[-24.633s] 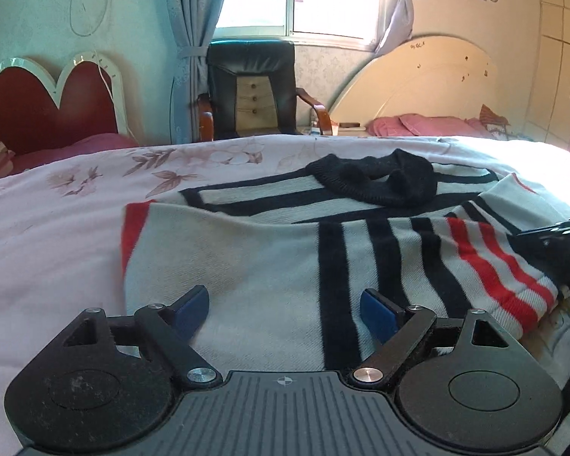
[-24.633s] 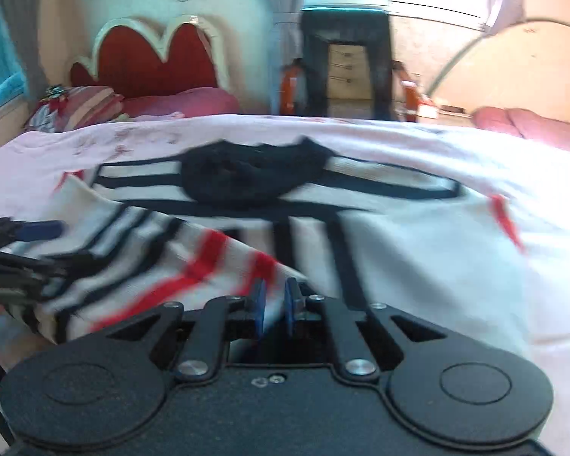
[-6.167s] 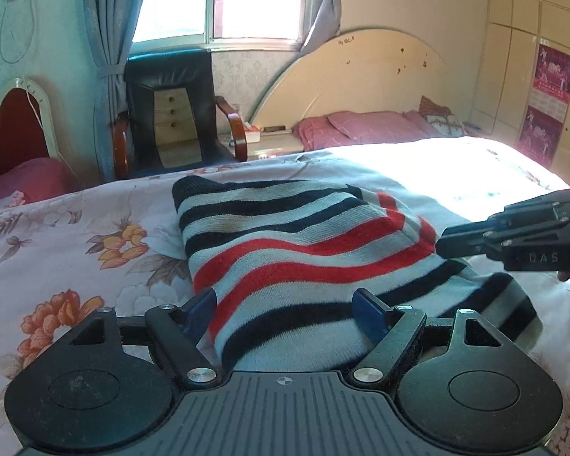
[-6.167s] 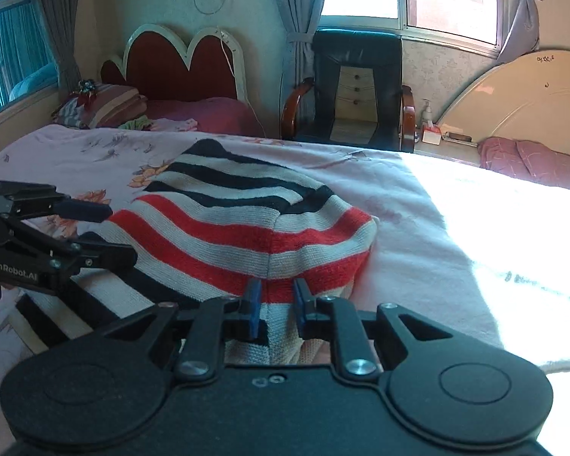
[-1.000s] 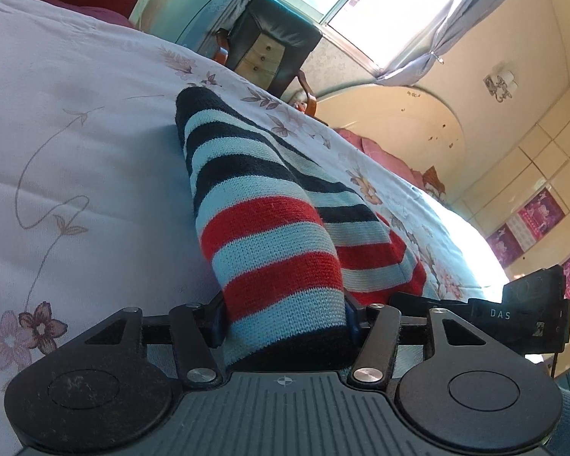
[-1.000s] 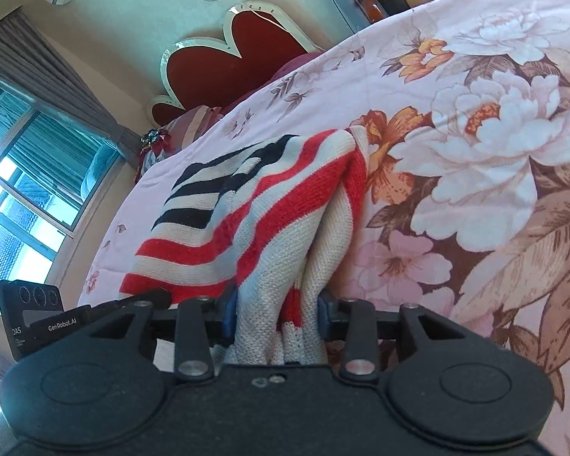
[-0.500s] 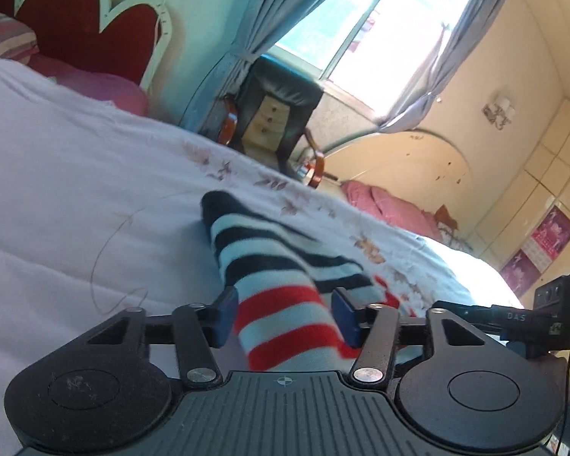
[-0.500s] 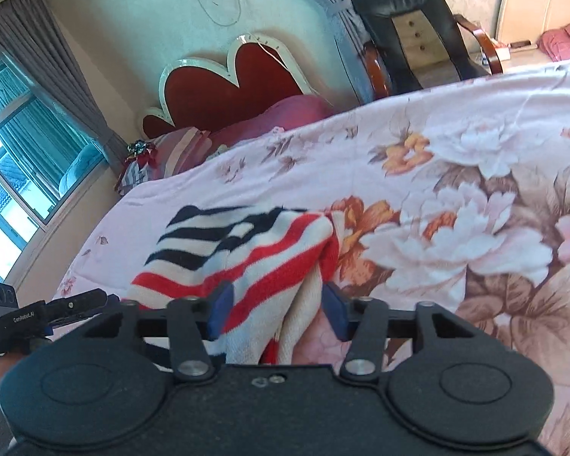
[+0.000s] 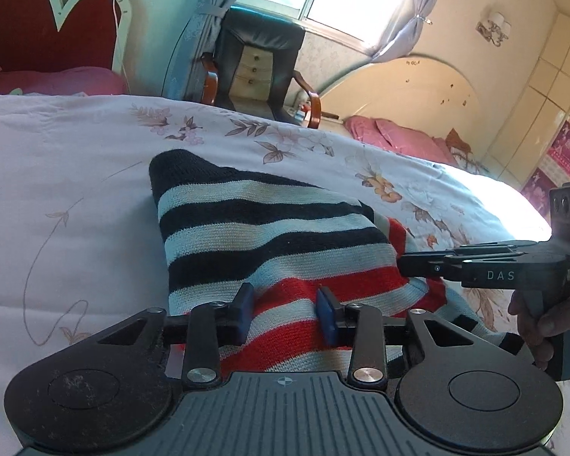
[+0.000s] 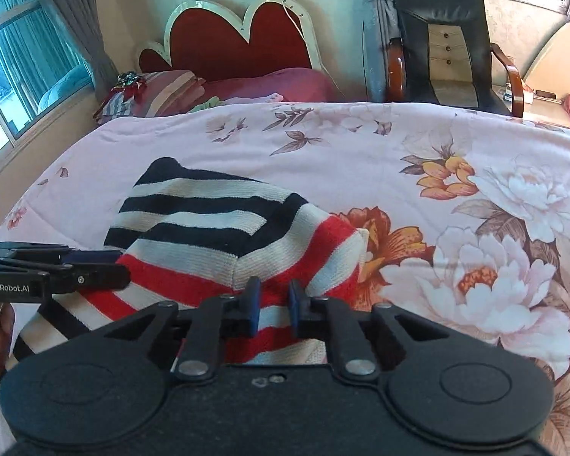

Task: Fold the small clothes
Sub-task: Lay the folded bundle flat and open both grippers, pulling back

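Folded striped sweater (image 9: pixel 269 235) lying on the floral bed cover (image 10: pixel 456 174), near the bed's front edge, black-striped end toward the red heart headboard (image 10: pixel 239 43). Left gripper (image 9: pixel 285 313) low over the sweater's red bands, blue pads parted, nothing pinched. Right gripper (image 10: pixel 273 306) likewise above the near red-and-white fold, pads narrowly apart, gripping nothing. Black armchair (image 9: pixel 258 64) beyond the bed's far edge.

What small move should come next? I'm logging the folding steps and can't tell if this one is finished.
Probably draw both claws back off the sweater. It already lies folded into a compact bundle on the bedspread, and the left claw and right claw both stand open above its near edge, gripping nothing. Backing away would show whether the fold holds.
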